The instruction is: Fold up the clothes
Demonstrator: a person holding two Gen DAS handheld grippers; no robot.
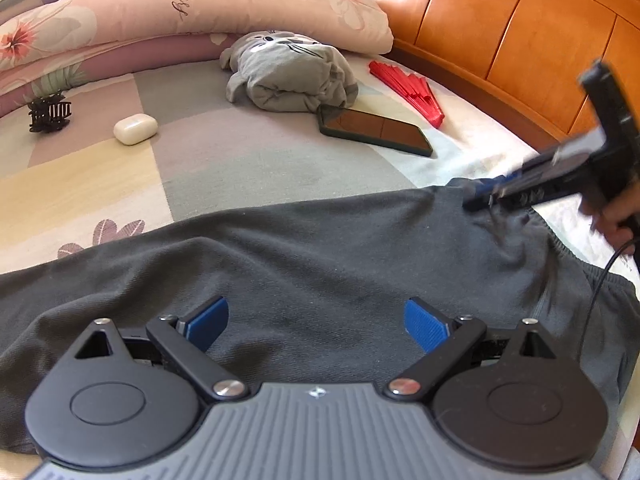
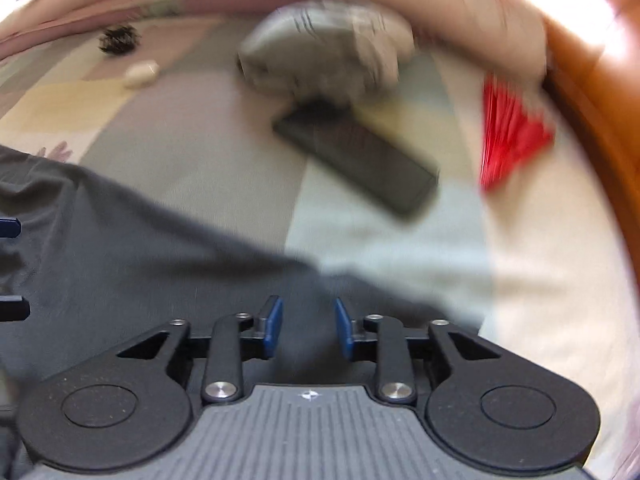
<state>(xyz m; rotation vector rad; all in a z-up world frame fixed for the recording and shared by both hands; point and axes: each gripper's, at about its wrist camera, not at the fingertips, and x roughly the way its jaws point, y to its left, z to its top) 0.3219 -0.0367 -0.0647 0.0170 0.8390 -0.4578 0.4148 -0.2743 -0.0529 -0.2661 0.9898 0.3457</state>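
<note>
Fabric of a dark grey garment (image 1: pixel 320 272) lies spread across the near part of the bed (image 1: pixel 248 168), running from the left edge to a bunched, ribbed end at the right. The left gripper (image 1: pixel 316 324) hangs just above its middle, blue pads (image 1: pixel 208 322) wide apart with nothing between them. In the right wrist view the right gripper (image 2: pixel 308 328) stands over the garment's far right edge, its pads a narrow gap apart with cloth showing below them; the picture is too blurred to tell whether they pinch it. From the left wrist view that gripper appears at the right, tilted down onto the bunched cloth, with a person's hand (image 1: pixel 616 216) on its handle. Farther back a black phone (image 1: pixel 376 130) lies screen up, a red folded fan (image 1: pixel 408 88) to its right, a white earbud case (image 1: pixel 135 129) and a black hair claw (image 1: pixel 50 114) at the left. Behind the phone sits a folded light grey garment (image 1: pixel 288 74), then floral pillows (image 1: pixel 192 4) and a wooden headboard (image 1: pixel 520 28).
</note>
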